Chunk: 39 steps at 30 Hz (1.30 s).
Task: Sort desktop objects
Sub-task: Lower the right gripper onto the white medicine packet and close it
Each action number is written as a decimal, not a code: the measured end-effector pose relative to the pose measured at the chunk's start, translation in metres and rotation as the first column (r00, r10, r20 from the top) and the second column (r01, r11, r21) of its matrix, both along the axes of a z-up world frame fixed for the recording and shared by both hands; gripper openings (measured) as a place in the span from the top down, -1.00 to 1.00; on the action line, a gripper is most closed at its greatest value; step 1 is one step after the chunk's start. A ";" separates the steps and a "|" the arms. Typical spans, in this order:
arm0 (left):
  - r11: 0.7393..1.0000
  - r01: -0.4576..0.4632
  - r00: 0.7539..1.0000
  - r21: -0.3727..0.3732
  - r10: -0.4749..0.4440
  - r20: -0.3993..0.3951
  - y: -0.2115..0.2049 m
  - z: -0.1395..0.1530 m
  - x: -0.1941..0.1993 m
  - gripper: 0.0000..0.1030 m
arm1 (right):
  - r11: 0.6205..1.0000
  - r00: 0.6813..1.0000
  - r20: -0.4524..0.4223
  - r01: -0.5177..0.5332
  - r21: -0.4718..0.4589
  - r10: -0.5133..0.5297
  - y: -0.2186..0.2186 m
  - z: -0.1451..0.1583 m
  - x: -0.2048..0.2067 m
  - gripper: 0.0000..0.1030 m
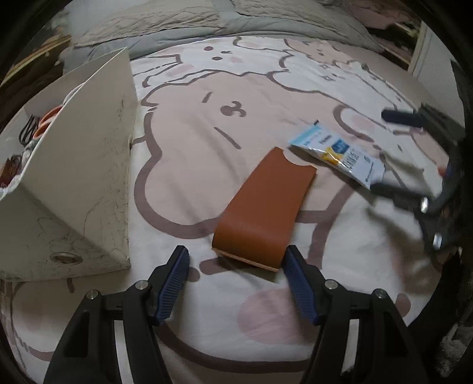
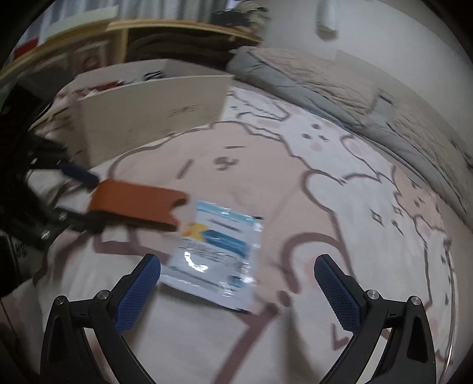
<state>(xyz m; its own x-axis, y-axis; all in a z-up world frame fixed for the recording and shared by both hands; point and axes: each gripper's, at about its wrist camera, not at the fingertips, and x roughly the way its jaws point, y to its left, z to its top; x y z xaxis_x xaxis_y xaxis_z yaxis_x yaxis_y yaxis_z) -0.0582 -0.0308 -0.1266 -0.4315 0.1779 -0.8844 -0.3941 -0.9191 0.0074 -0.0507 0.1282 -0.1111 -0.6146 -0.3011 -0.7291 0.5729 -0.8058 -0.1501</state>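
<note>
A brown leather card sleeve [image 1: 263,206] lies flat on the bed sheet [image 1: 207,124]. Its near end sits between the fingers of my left gripper [image 1: 236,260], which is open, with a gap beside the left pad. A white and blue packet [image 1: 337,153] lies just beyond the sleeve. In the right wrist view the packet [image 2: 215,254] lies on the sheet between the spread fingers of my right gripper [image 2: 238,265], open and not pressing it. The sleeve [image 2: 136,203] shows further left, with the left gripper [image 2: 84,199] at its far end. The right gripper [image 1: 390,153] shows blurred at the right.
A white open box [image 1: 88,165] stands on the bed at the left, holding orange-handled scissors [image 1: 48,118] and other small items. The same box [image 2: 153,115] appears behind the sleeve. A grey quilt [image 1: 224,26] lies along the far side. Wooden shelving [image 2: 177,26] stands behind.
</note>
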 end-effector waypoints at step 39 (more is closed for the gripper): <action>0.985 0.037 0.999 0.169 -0.039 0.006 0.033 -0.004 -0.029 -0.29 | 0.879 0.870 0.299 0.450 -0.160 -0.391 0.045 -0.002 -0.065 -1.00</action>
